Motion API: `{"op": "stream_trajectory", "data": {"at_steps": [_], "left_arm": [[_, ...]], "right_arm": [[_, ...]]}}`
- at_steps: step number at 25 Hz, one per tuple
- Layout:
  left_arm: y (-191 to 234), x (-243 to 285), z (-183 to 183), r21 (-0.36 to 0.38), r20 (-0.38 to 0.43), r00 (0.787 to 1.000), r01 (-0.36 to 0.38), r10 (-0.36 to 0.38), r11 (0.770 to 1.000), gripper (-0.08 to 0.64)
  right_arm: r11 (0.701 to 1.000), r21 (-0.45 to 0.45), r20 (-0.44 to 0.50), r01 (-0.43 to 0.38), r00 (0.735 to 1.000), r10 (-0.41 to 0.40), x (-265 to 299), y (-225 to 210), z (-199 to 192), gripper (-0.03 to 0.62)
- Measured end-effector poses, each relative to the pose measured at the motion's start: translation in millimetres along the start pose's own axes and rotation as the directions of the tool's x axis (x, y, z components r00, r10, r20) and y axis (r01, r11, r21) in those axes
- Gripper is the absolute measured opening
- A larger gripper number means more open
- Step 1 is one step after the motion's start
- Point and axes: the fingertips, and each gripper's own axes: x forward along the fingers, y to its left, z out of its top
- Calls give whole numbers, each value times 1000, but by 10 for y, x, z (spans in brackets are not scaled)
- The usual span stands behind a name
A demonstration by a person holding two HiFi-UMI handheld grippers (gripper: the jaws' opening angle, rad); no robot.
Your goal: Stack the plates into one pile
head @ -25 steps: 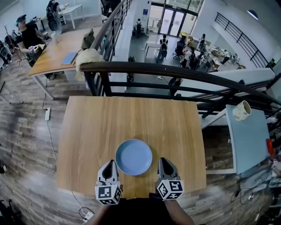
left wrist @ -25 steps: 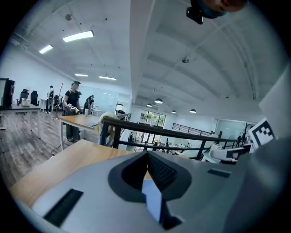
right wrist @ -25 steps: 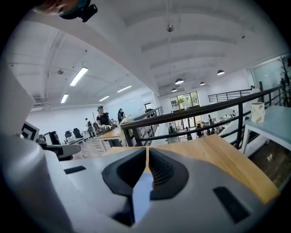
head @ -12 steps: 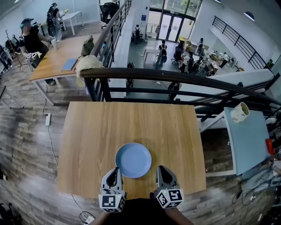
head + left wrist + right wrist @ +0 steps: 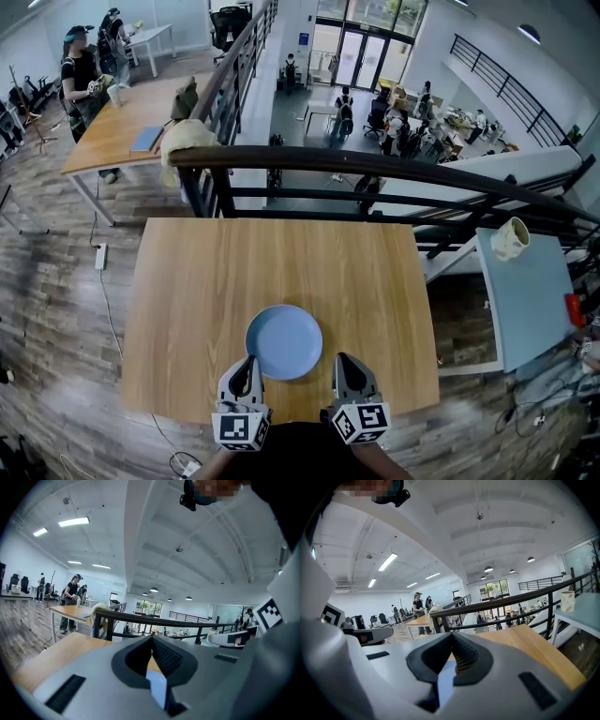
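One blue plate (image 5: 284, 341) lies near the table's (image 5: 197, 281) near edge, between my left gripper (image 5: 247, 362) and right gripper (image 5: 340, 360). Both pairs of jaws are closed together, empty.

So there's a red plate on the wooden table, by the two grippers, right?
No, the plate is blue, not red; the head view shows it. It does lie on the wooden table, by the left gripper and right gripper.

Blue plate (image 5: 284, 342): single or stacked untellable; mostly hidden behind left tongs (image 5: 152, 638), right tongs (image 5: 452, 635).
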Motion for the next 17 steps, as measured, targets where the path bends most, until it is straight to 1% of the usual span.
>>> {"op": "stream_trajectory", "data": {"at_steps": [17], "left_arm": [[47,10,29,-1,0,1000,-11,11,1000,23]], "right_arm": [[1000,-15,7,-8,1000,8,46,37,83,31]]}}
